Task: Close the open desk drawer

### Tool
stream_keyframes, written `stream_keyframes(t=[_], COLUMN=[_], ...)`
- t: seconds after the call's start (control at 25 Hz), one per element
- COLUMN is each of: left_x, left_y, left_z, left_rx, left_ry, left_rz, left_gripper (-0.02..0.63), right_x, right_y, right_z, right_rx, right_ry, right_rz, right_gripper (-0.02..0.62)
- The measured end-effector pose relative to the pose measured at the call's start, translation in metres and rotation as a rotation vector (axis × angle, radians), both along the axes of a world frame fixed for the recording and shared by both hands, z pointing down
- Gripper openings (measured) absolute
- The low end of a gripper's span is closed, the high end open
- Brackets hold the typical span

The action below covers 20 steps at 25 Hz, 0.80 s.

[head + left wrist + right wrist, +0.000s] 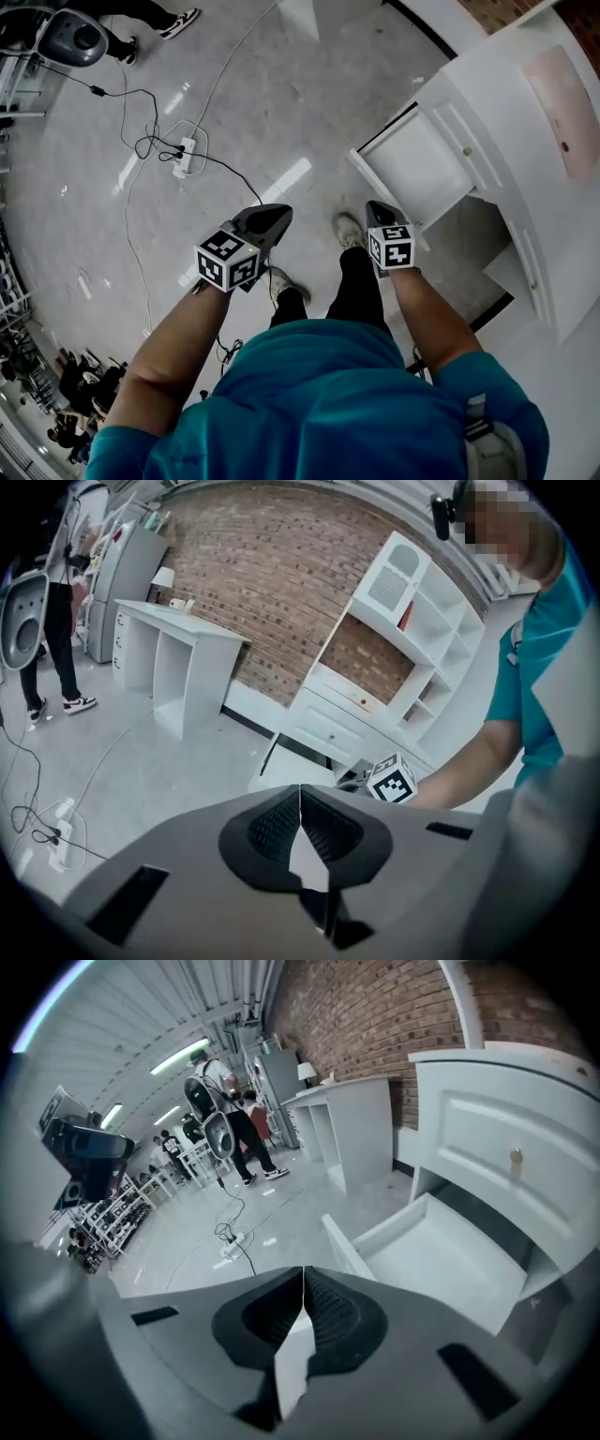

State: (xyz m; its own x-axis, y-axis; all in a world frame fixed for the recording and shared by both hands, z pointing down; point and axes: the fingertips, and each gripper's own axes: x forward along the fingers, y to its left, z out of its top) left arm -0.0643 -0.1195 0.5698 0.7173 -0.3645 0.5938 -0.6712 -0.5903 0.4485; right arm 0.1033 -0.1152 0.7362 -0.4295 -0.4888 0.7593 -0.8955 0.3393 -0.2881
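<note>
The white desk [525, 122] stands at the right of the head view with one drawer [412, 173] pulled out, empty inside. In the right gripper view the open drawer [441, 1260] lies just beyond my right gripper [303, 1269], whose jaws are shut with nothing between them. That right gripper [375, 208] hovers close to the drawer's front panel [375, 187]; contact is unclear. My left gripper [281, 214] is held over the floor to the left, jaws shut and empty. The left gripper view shows the left gripper [300, 789] facing the desk [347, 714] and drawer [291, 771].
A power strip [184, 157] with trailing cables lies on the floor at the left. A second white desk [178, 658] stands against the brick wall. Another person [225, 1110] stands far off. My own shoes [349, 230] are near the drawer.
</note>
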Motion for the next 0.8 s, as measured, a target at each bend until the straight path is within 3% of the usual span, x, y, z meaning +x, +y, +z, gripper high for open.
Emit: stream_keyframes(t=[0.4, 0.8], left_x=[0.038, 0.041], left_y=[-0.001, 0.004], left_z=[0.063, 0.084], left_rx=[-0.079, -0.120], left_ry=[-0.021, -0.026], left_rz=[0.083, 0.107], left_gripper=[0.017, 0.017], right_x=[0.047, 0.048], right_y=[0.020, 0.008], right_z=[0.094, 0.115], right_rx=[-0.122, -0.121], right_ry=[0.065, 0.081], right_rz=[0.213, 0.262], right_gripper=[0.023, 0.021])
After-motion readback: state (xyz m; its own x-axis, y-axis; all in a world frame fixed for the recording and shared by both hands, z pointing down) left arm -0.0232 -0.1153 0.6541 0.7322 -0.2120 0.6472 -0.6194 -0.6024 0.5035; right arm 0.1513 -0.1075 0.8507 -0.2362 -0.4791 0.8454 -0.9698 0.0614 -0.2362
